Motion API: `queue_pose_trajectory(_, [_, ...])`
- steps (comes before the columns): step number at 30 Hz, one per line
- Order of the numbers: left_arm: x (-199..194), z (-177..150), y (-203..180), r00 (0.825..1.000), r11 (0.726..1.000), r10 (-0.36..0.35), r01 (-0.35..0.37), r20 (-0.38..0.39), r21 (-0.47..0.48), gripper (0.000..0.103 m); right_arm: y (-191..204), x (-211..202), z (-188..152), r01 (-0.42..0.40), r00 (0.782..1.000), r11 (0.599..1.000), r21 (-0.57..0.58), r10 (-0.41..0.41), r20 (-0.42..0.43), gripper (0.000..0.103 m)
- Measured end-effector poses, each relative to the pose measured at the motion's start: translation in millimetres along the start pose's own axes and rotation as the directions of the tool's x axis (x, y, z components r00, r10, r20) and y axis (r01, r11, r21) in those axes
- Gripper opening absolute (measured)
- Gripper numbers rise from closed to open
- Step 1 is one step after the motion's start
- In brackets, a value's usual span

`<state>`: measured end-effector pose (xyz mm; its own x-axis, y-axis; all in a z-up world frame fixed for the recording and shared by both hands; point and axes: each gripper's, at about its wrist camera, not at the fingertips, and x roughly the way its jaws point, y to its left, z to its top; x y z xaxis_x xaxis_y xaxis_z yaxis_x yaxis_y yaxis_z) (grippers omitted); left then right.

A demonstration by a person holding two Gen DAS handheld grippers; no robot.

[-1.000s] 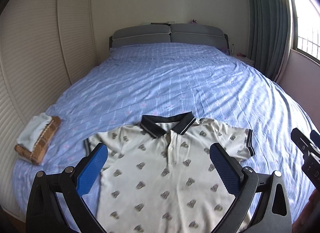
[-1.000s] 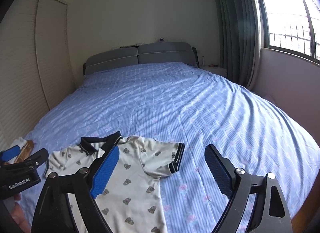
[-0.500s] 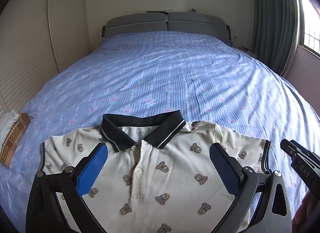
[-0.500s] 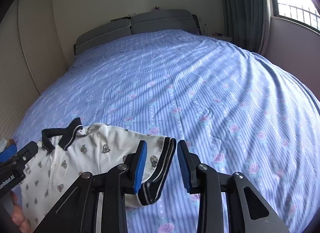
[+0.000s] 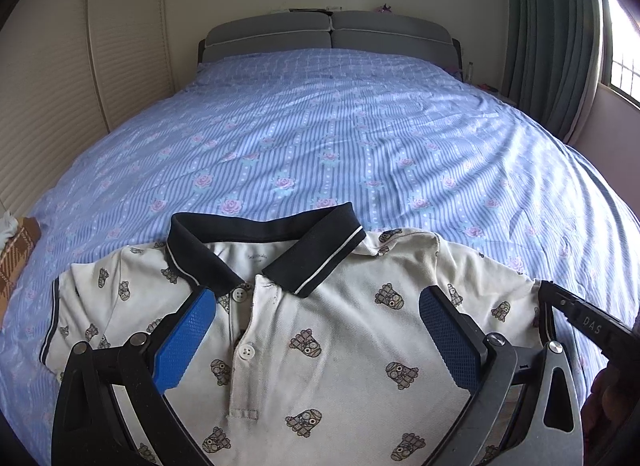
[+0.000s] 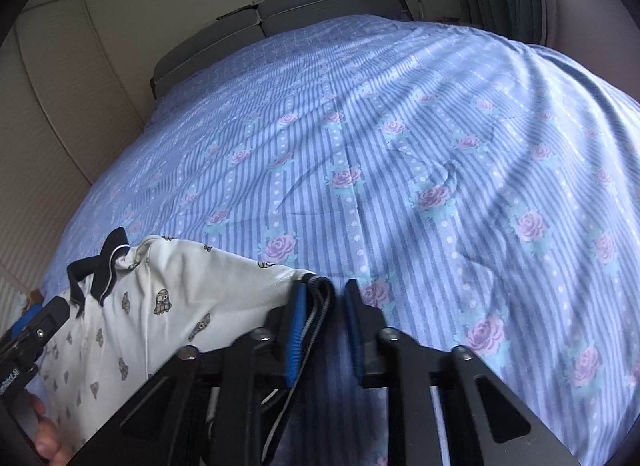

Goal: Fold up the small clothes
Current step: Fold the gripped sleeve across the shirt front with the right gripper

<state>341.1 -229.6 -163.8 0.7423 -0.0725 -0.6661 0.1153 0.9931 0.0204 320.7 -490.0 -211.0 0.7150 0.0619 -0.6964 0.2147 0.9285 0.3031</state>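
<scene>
A cream polo shirt [image 5: 340, 330] with a dark collar and small bear prints lies face up, spread flat on the blue striped bedsheet [image 5: 340, 137]. My left gripper [image 5: 316, 338] hovers open over the chest, its blue pads on either side of the button placket, with nothing between them. In the right wrist view my right gripper [image 6: 324, 326] is shut on the dark-trimmed cuff of the shirt's sleeve [image 6: 316, 298], at the shirt's right edge. The shirt [image 6: 168, 298] slopes away to the left there. The right gripper's tip [image 5: 580, 318] also shows at the sleeve in the left wrist view.
A folded brown plaid cloth [image 5: 16, 262] lies at the bed's left edge. The grey headboard [image 5: 332, 33] is at the far end, wardrobe doors [image 5: 48, 77] on the left, curtains [image 5: 556, 45] on the right. A person's fingers [image 6: 44, 438] show at bottom left.
Both grippers came down and closer to the shirt. The right gripper's jaws went from wide open to shut on the sleeve cuff. The left gripper stayed open.
</scene>
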Motion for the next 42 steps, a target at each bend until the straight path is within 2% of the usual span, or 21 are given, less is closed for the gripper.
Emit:
queue_pose_trajectory(2, [-1.4,1.2,4.9,1.000,1.000,0.001,-0.001,-0.003,-0.008,0.103,0.0,-6.6,0.5,-0.017,0.999,1.000,0.010,0.017,0.027,0.005])
queue_pose_trajectory(10, [-30.4,7.6,28.5,1.000,0.999,0.001,0.000,0.023,-0.036,0.103,41.6,-54.1,6.9,0.023,0.992,0.997,-0.080,-0.013,0.126,0.005])
queue_pose_trajectory(17, [-59.7,15.1,61.7,0.998,0.998,0.008,-0.004,0.058,-0.069,0.103,101.2,-81.8,7.3,-0.048,0.989,0.988,-0.149,0.067,0.129,0.005])
queue_pose_trajectory(24, [-71.4,14.0,94.4,0.998,0.996,0.034,-0.029,0.060,-0.084,0.103,159.1,-53.4,-11.8,-0.115,0.992,0.976,-0.186,0.123,0.033,0.004])
queue_pose_trajectory(28, [-68.6,9.0,111.0,0.998,0.994,0.048,-0.044,0.039,-0.100,0.103,178.9,-25.7,-23.4,-0.120,0.993,0.975,-0.185,0.119,-0.014,0.004])
queue_pose_trajectory(38, [-56.4,-1.4,132.5,0.998,0.991,0.060,-0.059,0.008,-0.119,0.103,183.4,30.2,-35.1,-0.129,0.990,0.988,-0.081,0.123,-0.073,0.005])
queue_pose_trajectory(42, [-54.1,-4.8,134.1,0.999,0.991,0.055,-0.054,-0.001,-0.122,0.103,182.3,22.2,-38.2,-0.150,0.988,0.984,-0.097,0.145,-0.055,0.006])
